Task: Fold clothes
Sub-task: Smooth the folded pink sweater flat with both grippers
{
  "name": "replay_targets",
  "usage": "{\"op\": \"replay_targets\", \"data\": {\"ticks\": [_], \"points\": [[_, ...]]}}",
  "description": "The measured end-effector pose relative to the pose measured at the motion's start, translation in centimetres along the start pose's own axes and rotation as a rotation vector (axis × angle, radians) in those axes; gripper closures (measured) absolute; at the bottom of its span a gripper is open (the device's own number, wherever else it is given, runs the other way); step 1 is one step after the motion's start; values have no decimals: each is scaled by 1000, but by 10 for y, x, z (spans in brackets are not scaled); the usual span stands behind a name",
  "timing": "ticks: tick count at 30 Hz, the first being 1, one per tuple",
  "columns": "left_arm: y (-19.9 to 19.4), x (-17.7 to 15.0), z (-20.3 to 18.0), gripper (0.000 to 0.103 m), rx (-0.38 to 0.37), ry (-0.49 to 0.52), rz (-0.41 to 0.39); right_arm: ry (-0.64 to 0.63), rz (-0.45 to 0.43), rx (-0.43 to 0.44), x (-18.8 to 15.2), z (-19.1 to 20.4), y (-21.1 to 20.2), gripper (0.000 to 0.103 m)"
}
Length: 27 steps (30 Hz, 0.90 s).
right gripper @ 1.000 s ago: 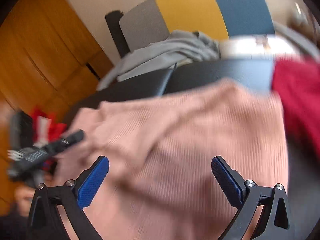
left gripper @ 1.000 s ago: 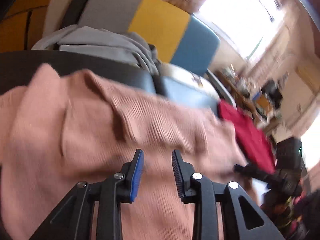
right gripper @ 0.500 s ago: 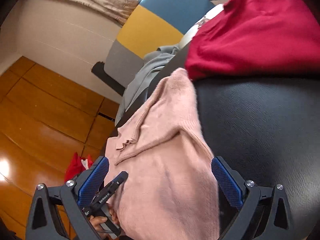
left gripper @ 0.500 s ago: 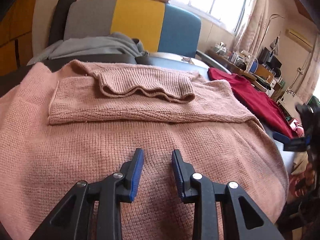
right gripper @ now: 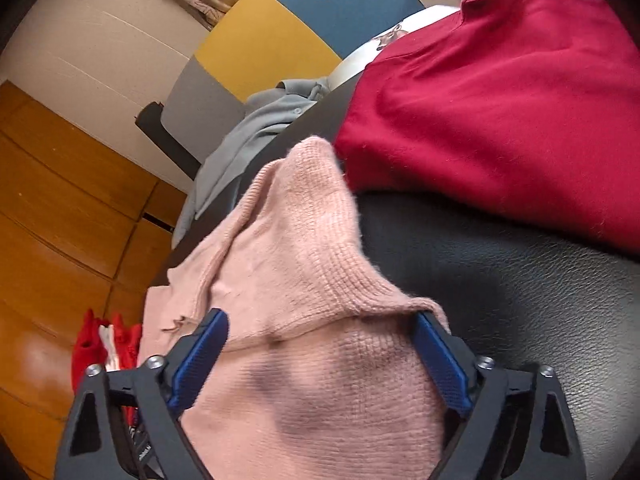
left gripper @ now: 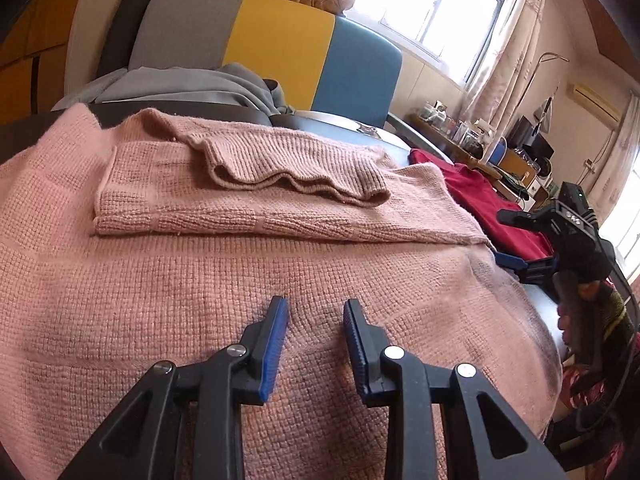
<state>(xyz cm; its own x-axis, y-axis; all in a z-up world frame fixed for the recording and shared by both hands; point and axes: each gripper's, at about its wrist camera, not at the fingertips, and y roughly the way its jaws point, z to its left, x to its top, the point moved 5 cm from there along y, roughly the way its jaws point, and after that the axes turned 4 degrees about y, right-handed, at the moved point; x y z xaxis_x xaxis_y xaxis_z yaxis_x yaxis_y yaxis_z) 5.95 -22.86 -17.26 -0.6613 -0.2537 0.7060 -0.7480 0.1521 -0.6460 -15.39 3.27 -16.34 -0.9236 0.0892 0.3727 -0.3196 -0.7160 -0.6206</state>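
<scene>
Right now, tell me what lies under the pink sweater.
The pink sweater lies spread over a black leather surface, bare beside its right edge. Its folded sleeve rests on top. Whatever else is beneath the knit is covered and cannot be seen.

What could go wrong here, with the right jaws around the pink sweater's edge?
1. The right gripper has just been closing its jaws, wide around a thick bunch of the pink knitted sweater. It may pinch several layers and drag the whole fold.
2. The dark red sweater lies right beside that pink edge; a sweep could snag it.
3. The left gripper hovers part open, holding nothing, so the folded sleeve could slide.
</scene>
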Motion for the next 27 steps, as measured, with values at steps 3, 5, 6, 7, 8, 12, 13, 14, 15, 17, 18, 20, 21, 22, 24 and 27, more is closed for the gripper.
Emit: {"op": "replay_targets", "data": {"ticks": [3,5,6,7,8,12,13,14,15,17,18,20,21,22,24,27], "points": [[-2,-2,1,74,-21,-26,-11,23,10,31,-8,4,-13,6],[-2,-3,2,74,-31,-41,-14,38,17,51,-14,6,-22,0],[-2,-2,2,74,-31,-41,-15,31,17,59,-18,11,-26,0],[-2,-2,2,74,-29,-38,-14,20,17,78,-25,20,-29,0],[-2,-2,1,74,-26,-36,-13,10,19,102,-32,28,-30,0],[-6,-3,1,74,-22,-43,-13,-68,64,43,-65,42,-10,0],[-8,-5,2,74,-24,-45,-16,-96,62,33,-71,41,-7,0],[-10,-7,3,74,-34,-61,-20,-130,50,35,-75,40,-8,0],[-14,-9,6,74,-44,-78,-22,-164,37,37,-79,39,-8,0],[-22,-13,10,74,-62,-111,-28,-230,19,30,-87,39,-7,0],[-27,-16,12,74,-69,-126,-25,-262,19,15,-88,40,-5,0],[-45,-24,20,73,-95,-172,-10,-325,19,-14,-92,43,-2,0],[-53,-27,25,72,-101,-194,-3,-341,22,-35,-92,46,0,0],[-65,-31,37,72,-83,-226,-9,-341,25,-66,-92,50,2,0],[-88,-36,59,72,-36,-277,-48,-347,24,-117,-91,63,7,0],[-113,-35,101,71,17,-404,-90,-414,-2,-113,-88,93,19,0]]}}
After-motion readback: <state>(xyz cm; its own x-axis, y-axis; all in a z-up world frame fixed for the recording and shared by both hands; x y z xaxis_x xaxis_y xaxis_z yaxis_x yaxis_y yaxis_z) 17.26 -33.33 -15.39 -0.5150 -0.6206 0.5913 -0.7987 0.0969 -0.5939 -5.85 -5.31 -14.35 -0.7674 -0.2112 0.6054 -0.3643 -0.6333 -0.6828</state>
